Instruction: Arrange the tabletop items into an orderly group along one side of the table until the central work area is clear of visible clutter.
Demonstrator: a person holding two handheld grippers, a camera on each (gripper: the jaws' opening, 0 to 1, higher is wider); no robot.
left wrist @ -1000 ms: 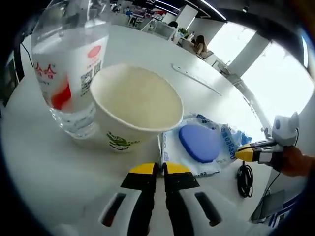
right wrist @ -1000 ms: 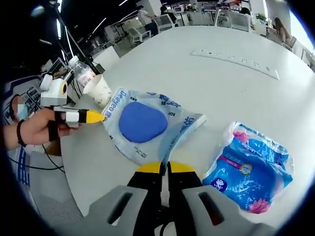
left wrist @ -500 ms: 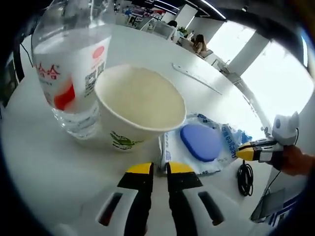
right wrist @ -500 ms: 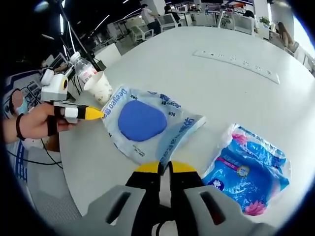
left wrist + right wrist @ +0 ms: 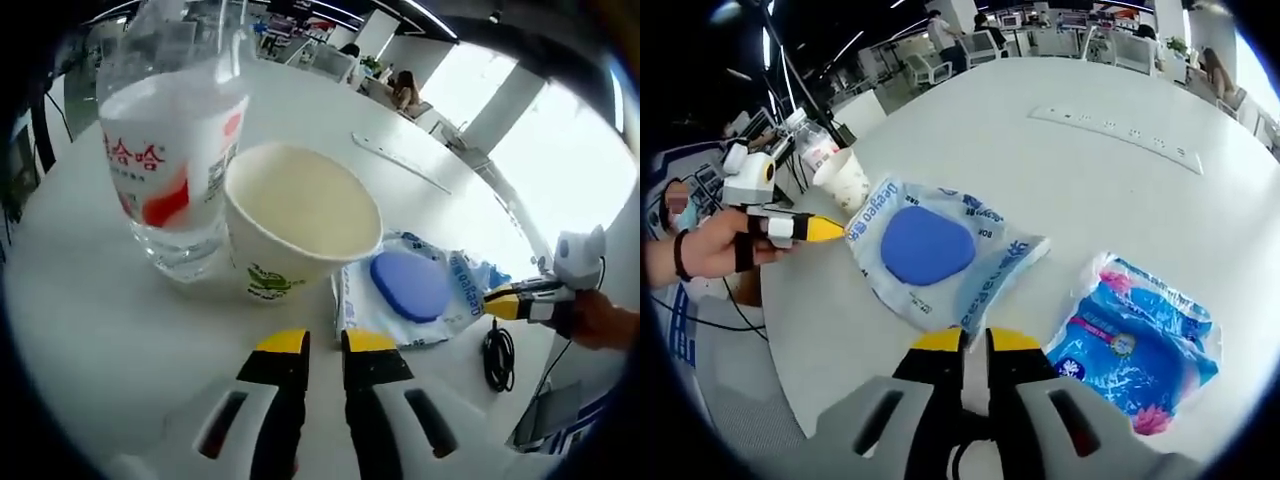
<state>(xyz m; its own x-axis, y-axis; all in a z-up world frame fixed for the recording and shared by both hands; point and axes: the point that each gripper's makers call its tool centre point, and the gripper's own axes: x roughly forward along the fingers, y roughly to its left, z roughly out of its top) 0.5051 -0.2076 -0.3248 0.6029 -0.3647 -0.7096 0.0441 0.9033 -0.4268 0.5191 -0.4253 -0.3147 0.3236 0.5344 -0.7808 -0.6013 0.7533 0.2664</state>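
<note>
Tabletop (image 5: 90, 300) items are bunching: the left tongs (image 5: 322, 344), now parted and empty, are backing off the paper cup (image 5: 300, 232) beside the bottle (image 5: 170, 170). Right tongs (image 5: 975, 342), slightly parted and empty, are hovering near the blue pouch (image 5: 930, 250), likely next.

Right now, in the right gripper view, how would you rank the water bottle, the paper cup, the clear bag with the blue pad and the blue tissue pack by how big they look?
1. clear bag with the blue pad and blue tissue pack: alike, both nearer the camera, so unranked.
2. paper cup.
3. water bottle, farthest and partly hidden, so its look is unsure.

Bottle (image 5: 172, 165) label: red Chinese characters; pouch (image 5: 930, 253): perhaps "Deegeo".
</note>
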